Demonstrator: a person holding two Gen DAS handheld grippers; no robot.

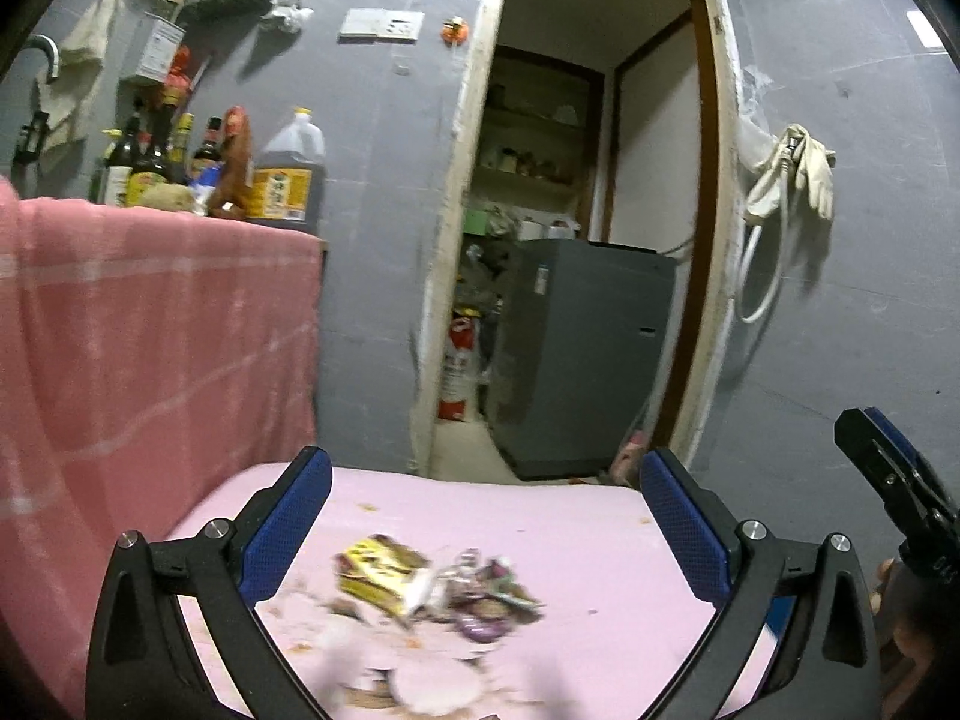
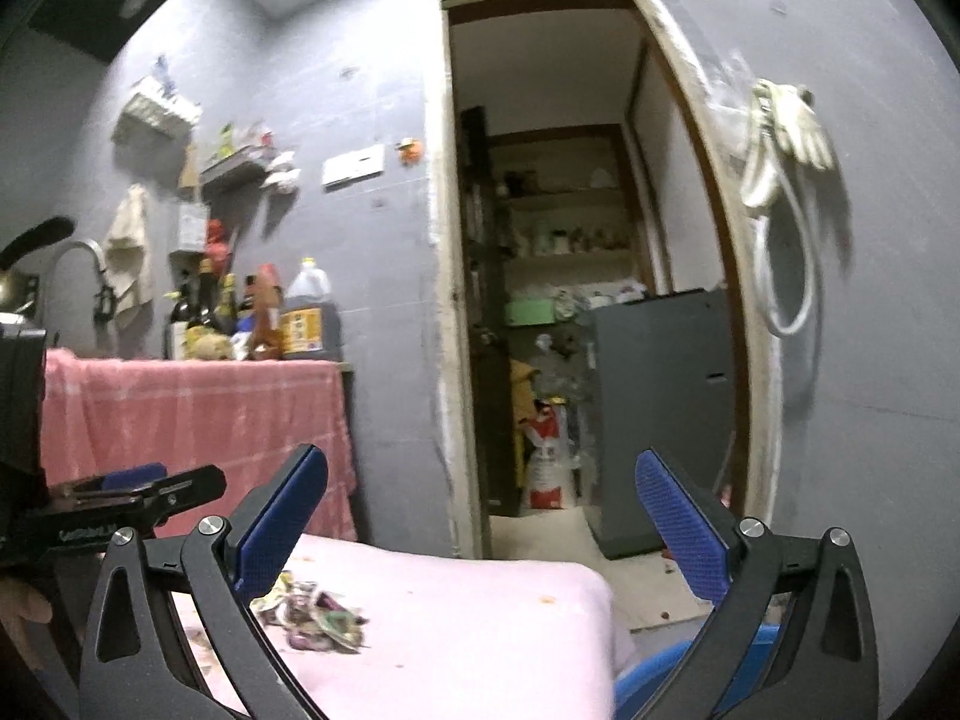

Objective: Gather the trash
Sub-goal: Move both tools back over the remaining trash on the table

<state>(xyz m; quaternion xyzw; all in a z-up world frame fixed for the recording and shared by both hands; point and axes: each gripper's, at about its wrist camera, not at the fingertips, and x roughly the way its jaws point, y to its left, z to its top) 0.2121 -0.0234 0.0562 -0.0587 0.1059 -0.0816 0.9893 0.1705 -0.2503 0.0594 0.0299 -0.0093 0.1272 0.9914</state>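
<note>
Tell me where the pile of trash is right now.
The pile of trash lies on the pink table, low and central in the left wrist view between the open left gripper fingers; the right wrist view shows it lower left.

Left wrist view: low over the pink-covered table (image 1: 540,516), facing the grey wall and doorway (image 1: 588,228), trash pile (image 1: 432,585) close at lower centre.
Right wrist view: further right, roughly level, same doorway (image 2: 576,276) ahead.
Shared: table, trash pile (image 2: 312,615), doorway, wall.
</note>
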